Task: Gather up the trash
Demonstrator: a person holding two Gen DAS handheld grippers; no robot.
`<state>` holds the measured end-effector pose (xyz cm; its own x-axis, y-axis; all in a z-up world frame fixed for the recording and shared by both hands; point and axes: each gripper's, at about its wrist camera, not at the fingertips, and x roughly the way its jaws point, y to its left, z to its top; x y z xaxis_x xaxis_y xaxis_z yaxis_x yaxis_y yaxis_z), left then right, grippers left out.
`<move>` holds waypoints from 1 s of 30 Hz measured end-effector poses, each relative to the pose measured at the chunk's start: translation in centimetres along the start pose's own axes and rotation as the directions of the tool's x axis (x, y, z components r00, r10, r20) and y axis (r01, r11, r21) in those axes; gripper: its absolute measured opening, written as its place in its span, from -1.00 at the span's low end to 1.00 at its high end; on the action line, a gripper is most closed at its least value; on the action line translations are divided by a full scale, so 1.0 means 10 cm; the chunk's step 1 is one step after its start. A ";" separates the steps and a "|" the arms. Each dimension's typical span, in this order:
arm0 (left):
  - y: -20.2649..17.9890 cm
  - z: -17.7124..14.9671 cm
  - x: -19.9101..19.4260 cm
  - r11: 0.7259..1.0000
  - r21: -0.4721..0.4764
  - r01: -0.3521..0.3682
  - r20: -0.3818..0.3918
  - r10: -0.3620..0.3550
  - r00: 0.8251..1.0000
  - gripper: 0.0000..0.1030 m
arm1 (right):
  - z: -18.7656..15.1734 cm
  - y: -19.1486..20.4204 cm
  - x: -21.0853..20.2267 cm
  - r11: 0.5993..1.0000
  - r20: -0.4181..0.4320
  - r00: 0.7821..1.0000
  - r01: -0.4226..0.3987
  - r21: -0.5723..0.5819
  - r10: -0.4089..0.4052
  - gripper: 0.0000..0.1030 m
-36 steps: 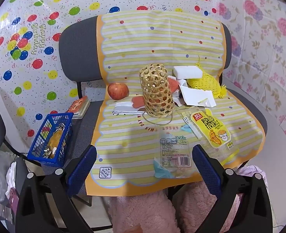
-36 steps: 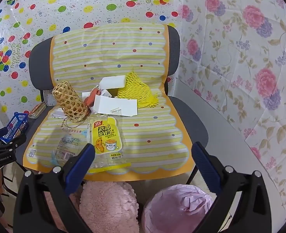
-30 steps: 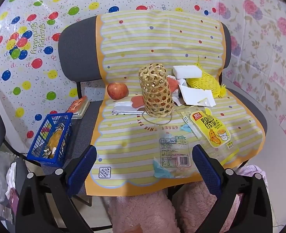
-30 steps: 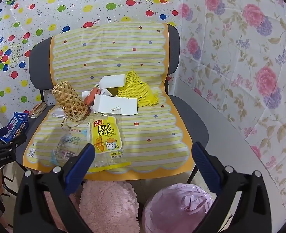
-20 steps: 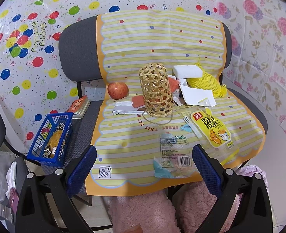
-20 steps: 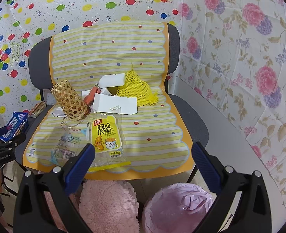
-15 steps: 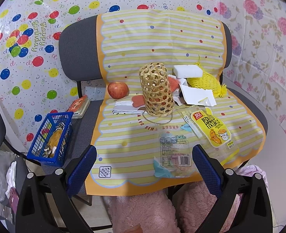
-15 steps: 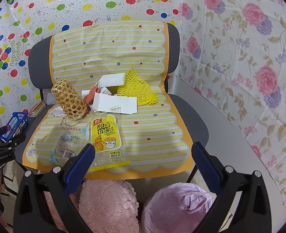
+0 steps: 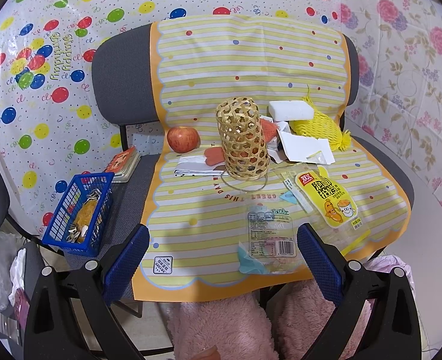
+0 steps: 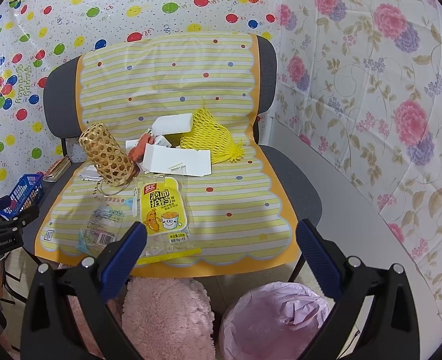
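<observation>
A grey chair covered by a yellow striped mat point(image 9: 191, 219) holds trash: a yellow snack wrapper point(image 9: 330, 201) point(image 10: 162, 207), a clear wrapper point(image 9: 270, 237) point(image 10: 102, 228), white torn paper point(image 9: 306, 150) point(image 10: 177, 162), a yellow net bag point(image 9: 317, 127) point(image 10: 210, 138) and a white foam block point(image 9: 291, 110). My left gripper point(image 9: 221, 258) is open and empty, in front of the seat's front edge. My right gripper point(image 10: 218, 246) is open and empty, over the front edge, above a bin lined with a pink bag point(image 10: 276, 318).
A woven bamboo cylinder point(image 9: 242, 142) stands mid-seat with a red apple point(image 9: 183, 139) to its left. A blue basket point(image 9: 81, 213) with scraps sits on the neighbouring chair. Pink fluffy fabric point(image 10: 167, 315) lies below the seat. Patterned sheets cover the walls.
The right wrist view has shifted very slightly. Nothing on the chair has moved and both grippers stay open.
</observation>
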<state>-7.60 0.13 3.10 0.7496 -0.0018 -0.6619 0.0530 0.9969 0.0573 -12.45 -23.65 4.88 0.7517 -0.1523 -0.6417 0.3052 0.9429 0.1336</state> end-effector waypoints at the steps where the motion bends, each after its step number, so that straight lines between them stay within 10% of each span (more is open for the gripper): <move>1: 0.01 0.00 0.00 1.000 0.000 0.000 0.000 0.000 1.000 0.88 | -0.01 0.00 0.00 1.000 -0.001 1.000 0.002 0.000 -0.002 0.89; 18: 0.01 0.00 0.04 1.000 -0.013 -0.003 -0.011 0.003 1.000 0.88 | 0.00 -0.02 0.02 0.998 -0.012 0.999 -0.046 0.039 0.046 0.89; 24: 0.12 -0.09 0.19 0.999 -0.035 -0.018 -0.051 0.016 0.999 0.88 | -0.05 0.20 0.19 0.994 0.053 0.998 -0.011 -0.106 0.017 0.89; 30: 0.20 -0.15 0.33 0.998 -0.049 -0.032 -0.056 0.029 0.998 0.89 | -0.08 0.40 0.62 0.984 -0.027 0.990 -0.139 -0.107 0.137 0.89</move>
<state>-6.04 2.20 -0.07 0.7128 0.0313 -0.7007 -0.0032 0.9991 0.0414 -7.08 -20.61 0.81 0.7702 -0.0133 -0.6376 0.1329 0.9812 0.1401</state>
